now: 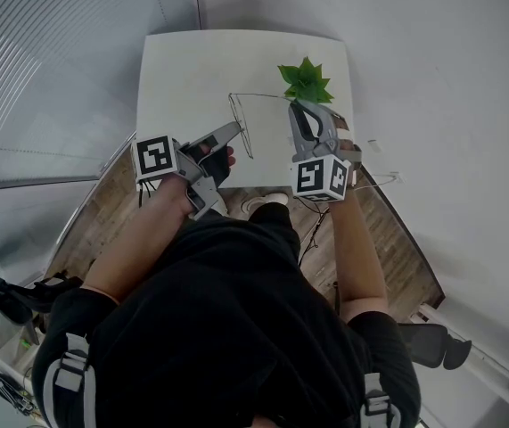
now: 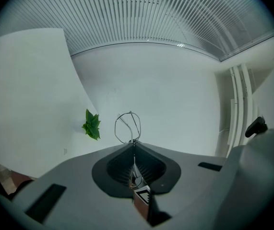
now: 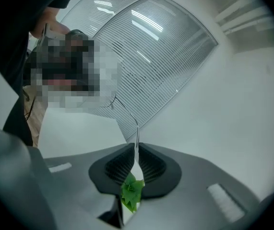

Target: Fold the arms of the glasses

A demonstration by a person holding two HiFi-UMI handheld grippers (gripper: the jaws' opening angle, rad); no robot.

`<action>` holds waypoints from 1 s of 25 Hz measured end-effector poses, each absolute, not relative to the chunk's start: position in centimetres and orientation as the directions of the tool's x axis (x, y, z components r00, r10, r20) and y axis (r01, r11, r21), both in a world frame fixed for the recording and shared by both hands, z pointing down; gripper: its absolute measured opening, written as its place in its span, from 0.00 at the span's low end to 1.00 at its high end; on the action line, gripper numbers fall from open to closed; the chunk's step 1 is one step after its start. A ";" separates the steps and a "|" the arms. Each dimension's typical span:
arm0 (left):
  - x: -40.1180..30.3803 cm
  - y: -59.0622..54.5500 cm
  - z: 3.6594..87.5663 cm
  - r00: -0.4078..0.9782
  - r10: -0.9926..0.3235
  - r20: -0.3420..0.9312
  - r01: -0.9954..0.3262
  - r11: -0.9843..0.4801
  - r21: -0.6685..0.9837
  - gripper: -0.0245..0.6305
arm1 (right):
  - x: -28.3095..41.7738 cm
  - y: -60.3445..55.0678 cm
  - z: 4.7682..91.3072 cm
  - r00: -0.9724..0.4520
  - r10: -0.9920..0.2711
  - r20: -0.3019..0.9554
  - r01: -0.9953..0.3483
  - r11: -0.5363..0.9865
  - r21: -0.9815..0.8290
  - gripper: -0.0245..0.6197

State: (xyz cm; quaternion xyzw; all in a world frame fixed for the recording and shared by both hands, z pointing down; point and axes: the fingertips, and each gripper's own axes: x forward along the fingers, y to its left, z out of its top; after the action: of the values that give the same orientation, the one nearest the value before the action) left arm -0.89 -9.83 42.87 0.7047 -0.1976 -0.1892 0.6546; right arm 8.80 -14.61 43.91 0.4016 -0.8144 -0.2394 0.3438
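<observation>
Left tool (image 1: 235, 132) clamped on glasses (image 1: 236, 114) front. Right tool (image 1: 300, 107) pinching arm (image 1: 263, 95) tip. Arm runs crosswise between tools, hinge nearer left.

Before me stands 1 white table (image 1: 174, 69); 1 green leafy plant (image 1: 306, 82) sits near its far right edge.

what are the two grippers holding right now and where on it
The glasses: left gripper is clamped at the edge of a lens rim, right gripper pinches one thin arm.
</observation>
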 end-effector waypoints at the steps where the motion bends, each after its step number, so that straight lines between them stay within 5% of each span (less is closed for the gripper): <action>1: -1.0 -9.9 42.9 0.848 -0.530 -0.008 -0.032 -0.065 0.997 0.06 | 8.7 -14.4 43.9 -0.445 -0.817 0.366 -0.491 0.564 0.664 0.10; 25: -3.0 -11.4 42.4 0.802 -0.597 -0.017 -0.035 -0.074 0.997 0.06 | 4.0 -9.7 43.9 -0.543 -0.761 0.355 -0.490 0.631 0.602 0.09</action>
State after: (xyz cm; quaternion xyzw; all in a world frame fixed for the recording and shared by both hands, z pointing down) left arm -3.02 -11.39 42.42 0.6994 -0.2258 -0.2191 0.6417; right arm 3.97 -9.71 43.87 0.3680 -0.8500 -0.2219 0.3048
